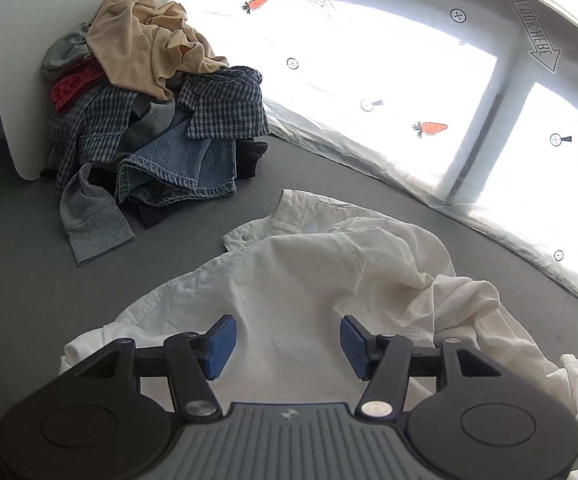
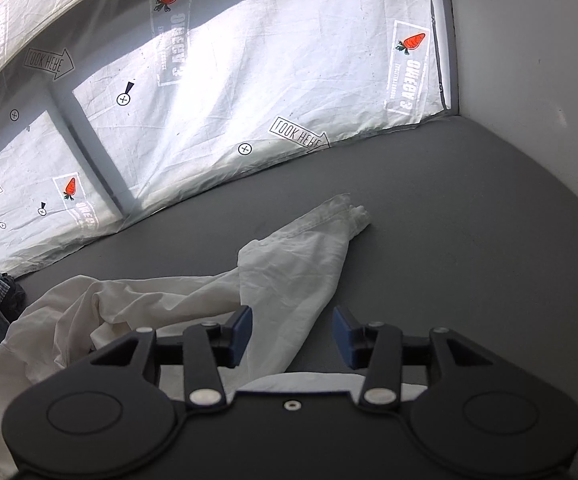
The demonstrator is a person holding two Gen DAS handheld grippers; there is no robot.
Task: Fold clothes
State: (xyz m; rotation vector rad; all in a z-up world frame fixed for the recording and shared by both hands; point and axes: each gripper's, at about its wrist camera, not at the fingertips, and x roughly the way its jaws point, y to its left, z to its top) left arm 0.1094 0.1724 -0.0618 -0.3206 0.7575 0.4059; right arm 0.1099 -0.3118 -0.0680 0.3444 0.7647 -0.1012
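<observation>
Shirt [image 1: 297,280], white and crumpled, lies on the grey table [image 1: 29,288]; I see its collar and a snap toward the far side in the left view. Its near hem is cut off behind the left gripper [image 1: 287,347] body, and one sleeve [image 2: 301,256] runs out of that view at the right edge. In the right view I see this sleeve stretched toward the far side, its cuff bunched so I cannot make out the opening. Left gripper hovers over the shirt's body with its blue pads [image 1: 221,346] well apart and nothing pinched between them; whether the pads touch the cloth below I cannot tell. Right gripper [image 2: 293,338] stands likewise parted and empty, the sleeve's near end passing under its left pad, bare table under its right pad. Pile [image 1: 149,120] of unfolded clothes sits well apart at far left against a white panel [image 1: 5,92]; lower garments are largely buried. Printed sheet [image 2: 249,92] behind is washed out by backlight.
</observation>
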